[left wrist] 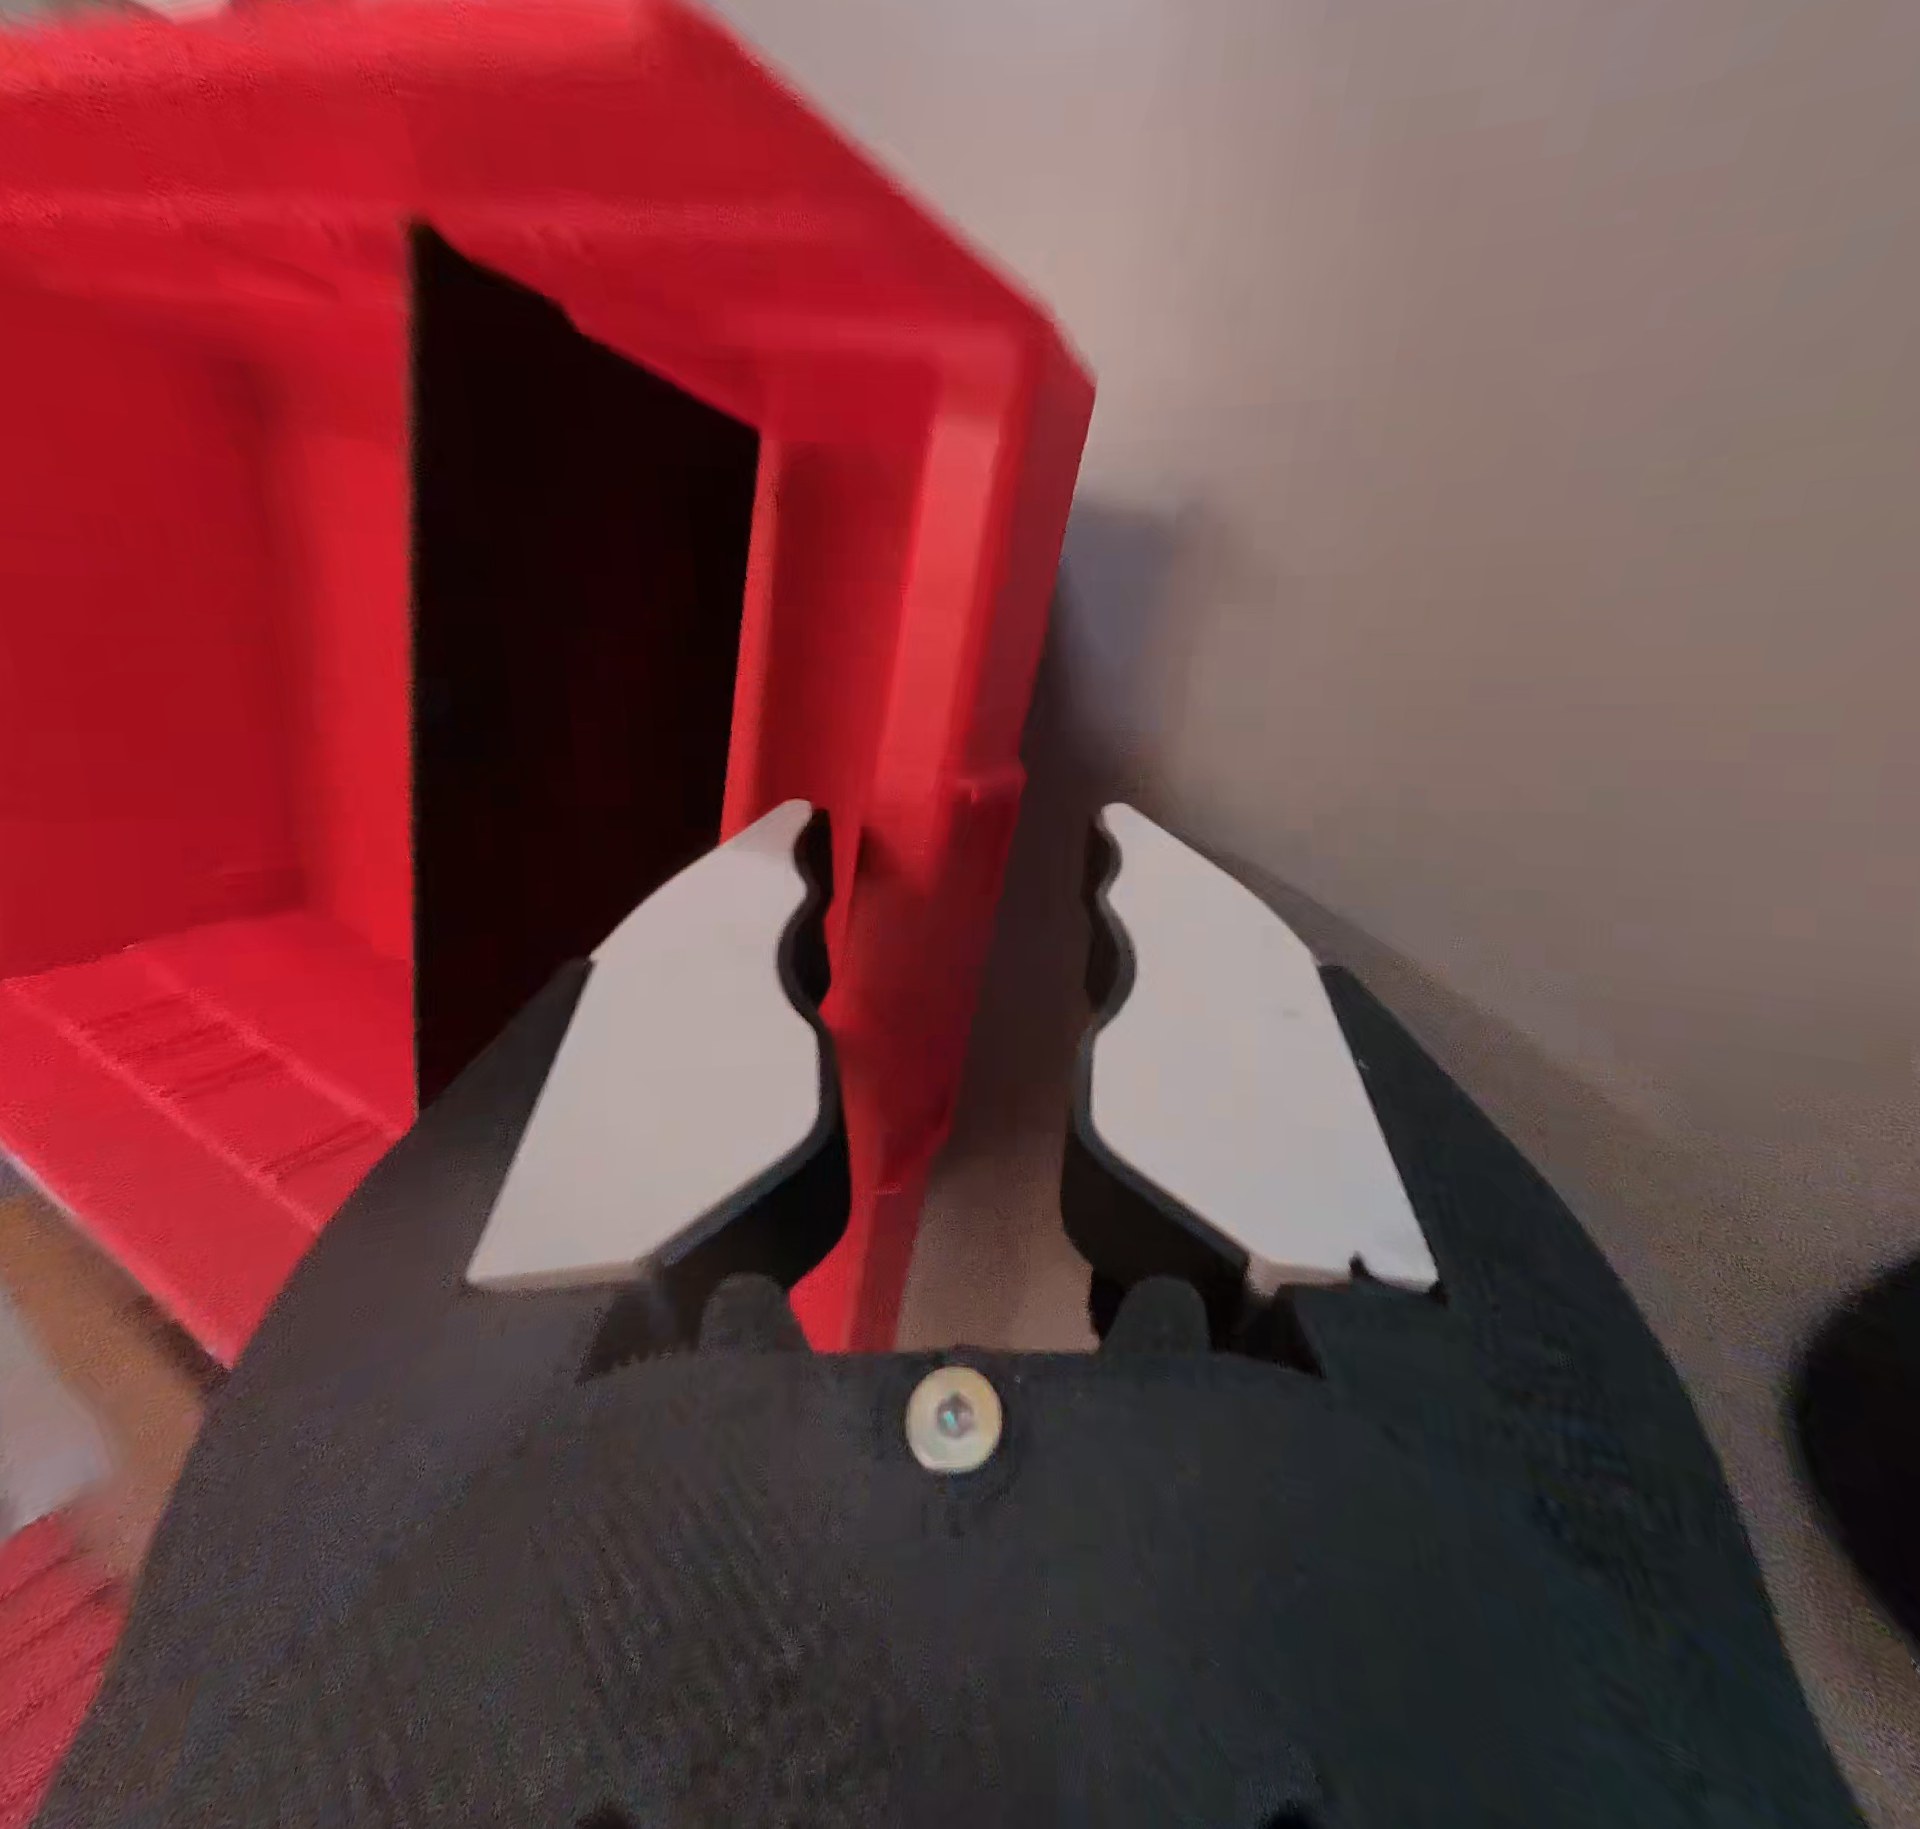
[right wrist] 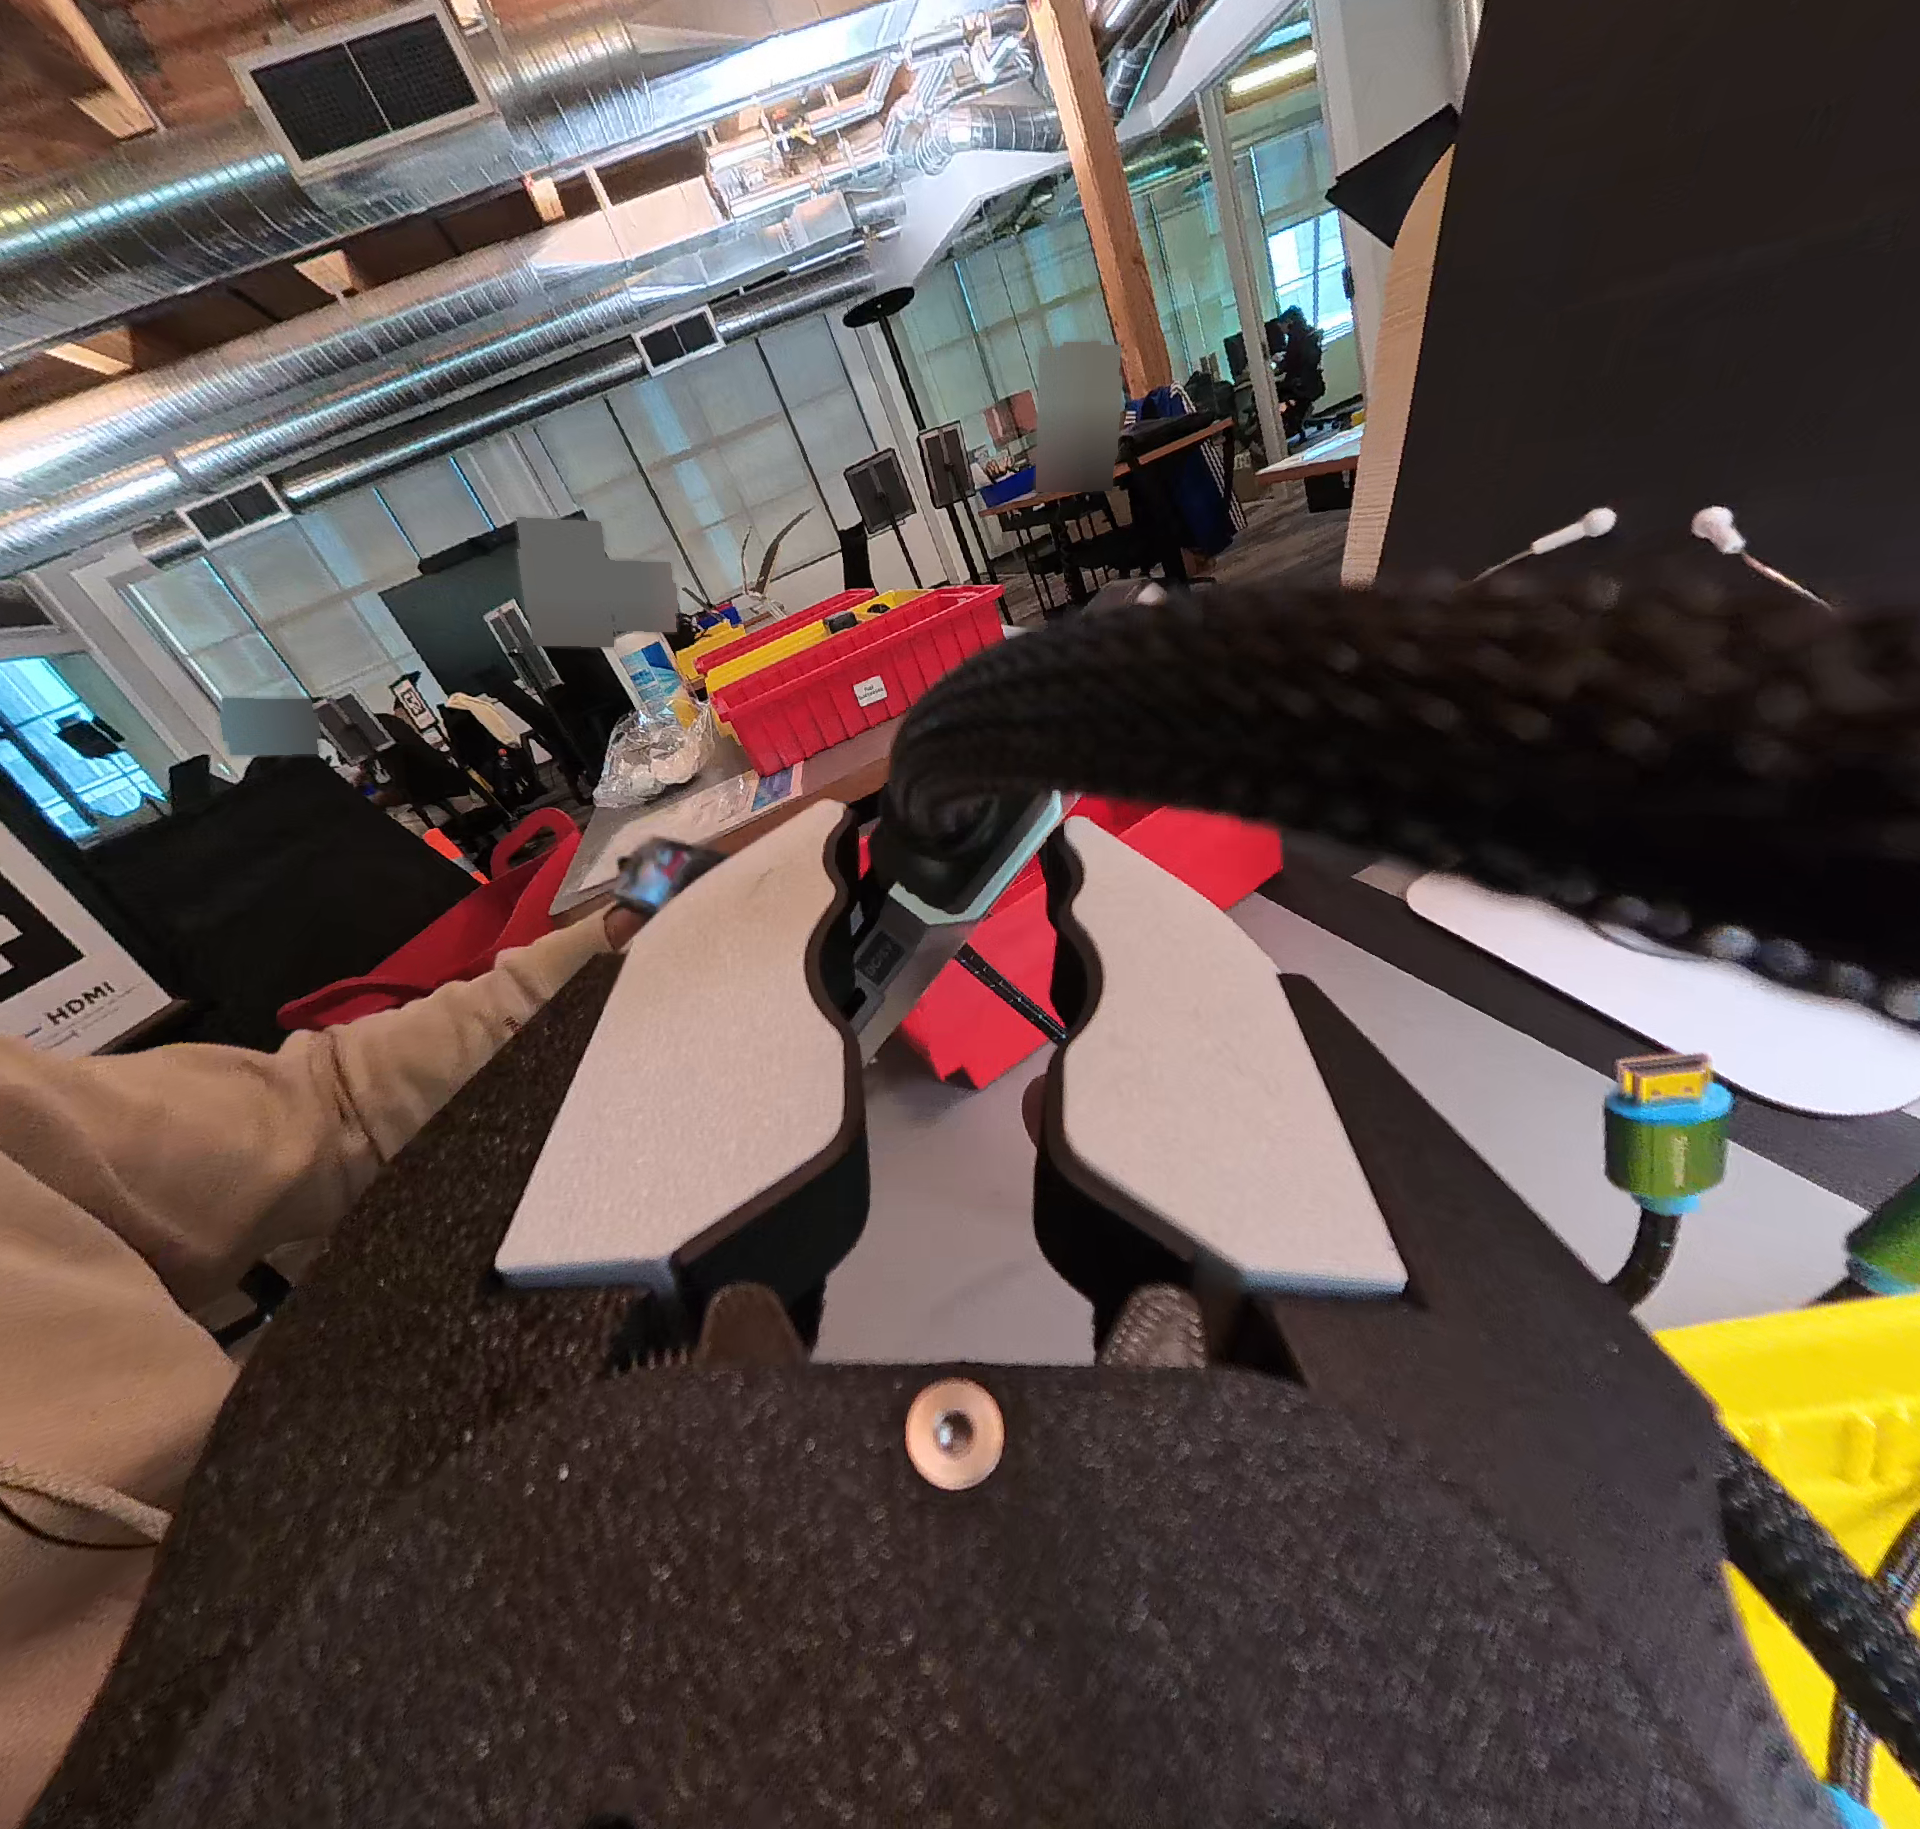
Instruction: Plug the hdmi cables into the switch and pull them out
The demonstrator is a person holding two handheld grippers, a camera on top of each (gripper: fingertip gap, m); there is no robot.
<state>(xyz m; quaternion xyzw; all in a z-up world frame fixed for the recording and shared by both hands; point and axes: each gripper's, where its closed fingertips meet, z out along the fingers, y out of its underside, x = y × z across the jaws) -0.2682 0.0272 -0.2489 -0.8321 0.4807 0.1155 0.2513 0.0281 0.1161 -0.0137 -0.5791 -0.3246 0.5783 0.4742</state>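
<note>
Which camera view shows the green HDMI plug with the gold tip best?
The right wrist view shows it best: the green HDMI plug stands sharp at the right, gold tip up, clear of the right gripper. The left wrist view does not show it at all; there a red holder fills the picture.

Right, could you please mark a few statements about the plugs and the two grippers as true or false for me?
1. The right gripper has a grey HDMI plug between its fingers. True.
2. The green-and-blue plug is seated in a port. False: it is free, with its gold tip bare and pointing up.
3. The left gripper has its fingers on either side of a wall of the red housing. True.
4. The cable on the grey plug is white and smooth. False: it is black and braided.
</note>
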